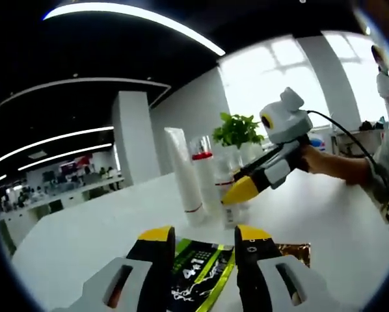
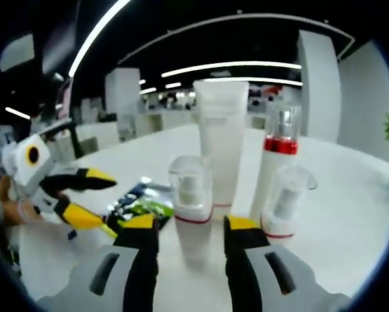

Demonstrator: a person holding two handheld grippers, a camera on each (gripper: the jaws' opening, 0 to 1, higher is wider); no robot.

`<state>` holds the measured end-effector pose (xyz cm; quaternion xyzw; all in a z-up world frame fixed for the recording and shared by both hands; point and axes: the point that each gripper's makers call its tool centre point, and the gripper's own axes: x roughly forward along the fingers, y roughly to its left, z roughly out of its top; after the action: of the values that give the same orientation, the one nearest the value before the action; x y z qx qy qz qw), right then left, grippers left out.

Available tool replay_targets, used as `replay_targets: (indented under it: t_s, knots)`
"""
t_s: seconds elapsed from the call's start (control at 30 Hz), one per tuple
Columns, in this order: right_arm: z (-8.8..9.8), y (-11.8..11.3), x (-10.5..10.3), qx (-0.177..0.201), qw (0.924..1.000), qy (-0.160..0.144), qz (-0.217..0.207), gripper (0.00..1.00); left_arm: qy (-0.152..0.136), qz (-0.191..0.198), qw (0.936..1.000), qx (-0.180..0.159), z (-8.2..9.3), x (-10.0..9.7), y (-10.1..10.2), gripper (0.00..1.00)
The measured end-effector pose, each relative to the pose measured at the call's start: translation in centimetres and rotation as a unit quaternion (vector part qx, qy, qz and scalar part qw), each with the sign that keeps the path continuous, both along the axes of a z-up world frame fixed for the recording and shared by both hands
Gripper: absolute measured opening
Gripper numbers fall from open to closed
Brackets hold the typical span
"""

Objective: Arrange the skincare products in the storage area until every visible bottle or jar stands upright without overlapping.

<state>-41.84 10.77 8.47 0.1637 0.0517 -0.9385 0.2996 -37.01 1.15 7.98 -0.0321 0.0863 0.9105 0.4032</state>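
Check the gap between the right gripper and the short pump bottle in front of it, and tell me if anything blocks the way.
Nothing visible does. In the right gripper view the short pump bottle stands upright just ahead of the right gripper, lined up with the gap between its open jaws. The tall tube stands behind it; the sachet lies off to the side.

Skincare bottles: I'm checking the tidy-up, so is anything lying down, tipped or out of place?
All four containers stand upright: the tall tube, the red-collared bottle and two small pump bottles. The odd item is a flat green-and-black sachet lying on the table.
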Motion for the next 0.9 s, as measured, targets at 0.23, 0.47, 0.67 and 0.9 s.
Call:
replay_targets:
  t_s: [0.23,0.47,0.67,0.9]
  knots:
    - [-1.4,-0.5,0.8,0.001,0.9990,-0.042,0.016,0.52,-0.006,0.000,1.0000,0.006,-0.1,0.0,0.0,0.40]
    - [-1.8,-0.2,1.2,0.006,0.9984,-0.054,0.016,0.52,-0.008,0.002,0.9999,0.011,0.0,0.0,0.0,0.43]
    - [-2.7,-0.3,2.1,0.015,0.9969,-0.074,0.021,0.50,-0.011,0.002,0.9999,0.011,-0.2,-0.1,0.0,0.43]
    - [-4.2,0.5,2.8,0.053,0.9955,-0.078,0.007,0.47,-0.012,0.003,0.9999,0.011,-0.2,-0.1,-0.1,0.43]
